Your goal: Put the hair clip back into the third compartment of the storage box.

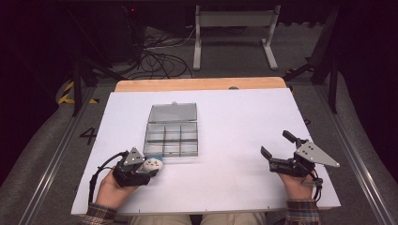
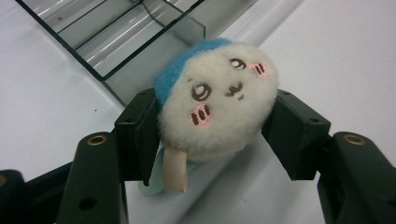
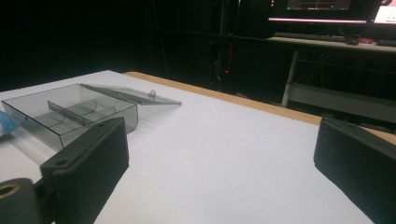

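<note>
- Plush (image 2: 215, 100): small round soft toy, cream face, blue cap, held in the left hand-held gripper (image 2: 212, 133). In the high view it sits lower left of centre, just off the near-left corner of the box (image 1: 171, 131), touching or nearly so; can't tell which.
- Left hand-held gripper (image 1: 146, 168): jaws closed on the plush, one pad each side of the face, fabric bulging a bit between them. Whether the plush is lifted or resting on the bench (image 1: 234, 178) can't be told.
- Handling, a judgement: light, squashy, not fragile, fuzzy so not slippery. Will compress under the pads, so grip across the widest part of the body, as now. The tan tag (image 2: 175, 168) hanging below is too thin and floppy for a good hold.
- Box: clear plastic, divided compartments, lid open and lying flat toward the top of the frame. Compartments look empty. Stiff, light, likely slides if bumped.
- Left hand (image 1: 110, 190): lower left of the high view, forearm in from the bottom edge, gripper pointing right and up toward the box.
- Right hand-held gripper (image 1: 277, 152): lower right of the high view, jaws wide apart, holding nothing, well apart from the box.
- Right hand (image 1: 296, 185): low at the bench's near edge, gripper aimed up-left; the right gripper view has the box (image 3: 70, 114) at far left.
</note>
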The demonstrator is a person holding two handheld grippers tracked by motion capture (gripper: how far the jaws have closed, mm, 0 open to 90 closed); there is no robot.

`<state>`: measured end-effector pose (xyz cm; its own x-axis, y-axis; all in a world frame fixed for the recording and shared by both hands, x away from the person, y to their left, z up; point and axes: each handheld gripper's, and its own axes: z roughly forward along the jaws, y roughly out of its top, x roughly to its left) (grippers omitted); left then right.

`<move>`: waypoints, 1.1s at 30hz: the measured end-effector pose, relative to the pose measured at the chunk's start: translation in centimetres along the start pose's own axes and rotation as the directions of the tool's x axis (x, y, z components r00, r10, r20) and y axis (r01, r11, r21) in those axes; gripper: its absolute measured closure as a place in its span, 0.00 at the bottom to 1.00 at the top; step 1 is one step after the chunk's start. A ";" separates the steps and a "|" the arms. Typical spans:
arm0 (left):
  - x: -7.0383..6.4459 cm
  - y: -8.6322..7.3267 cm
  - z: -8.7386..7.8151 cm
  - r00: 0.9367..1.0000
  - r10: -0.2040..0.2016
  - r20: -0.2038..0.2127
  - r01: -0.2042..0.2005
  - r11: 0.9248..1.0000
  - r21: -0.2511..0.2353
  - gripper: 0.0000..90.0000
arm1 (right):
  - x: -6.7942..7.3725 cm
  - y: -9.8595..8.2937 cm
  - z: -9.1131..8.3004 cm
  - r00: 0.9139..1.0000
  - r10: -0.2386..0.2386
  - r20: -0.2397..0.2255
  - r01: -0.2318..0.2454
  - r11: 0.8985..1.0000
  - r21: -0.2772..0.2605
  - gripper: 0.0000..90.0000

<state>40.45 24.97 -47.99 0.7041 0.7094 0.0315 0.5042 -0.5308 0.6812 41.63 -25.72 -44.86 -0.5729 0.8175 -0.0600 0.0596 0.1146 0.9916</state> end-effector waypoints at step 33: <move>0.0 0.9 -1.9 1.000 -0.006 0.017 0.009 0.983 -0.182 0.45 | -0.2 -0.1 -0.1 1.000 0.016 0.007 -0.016 1.000 -0.008 0.04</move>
<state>40.00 25.38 -45.97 0.7095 0.7045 0.0152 0.4107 -0.4309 0.8035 41.69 -25.91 -44.94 -0.5658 0.8233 -0.0448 0.0627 0.0971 0.9933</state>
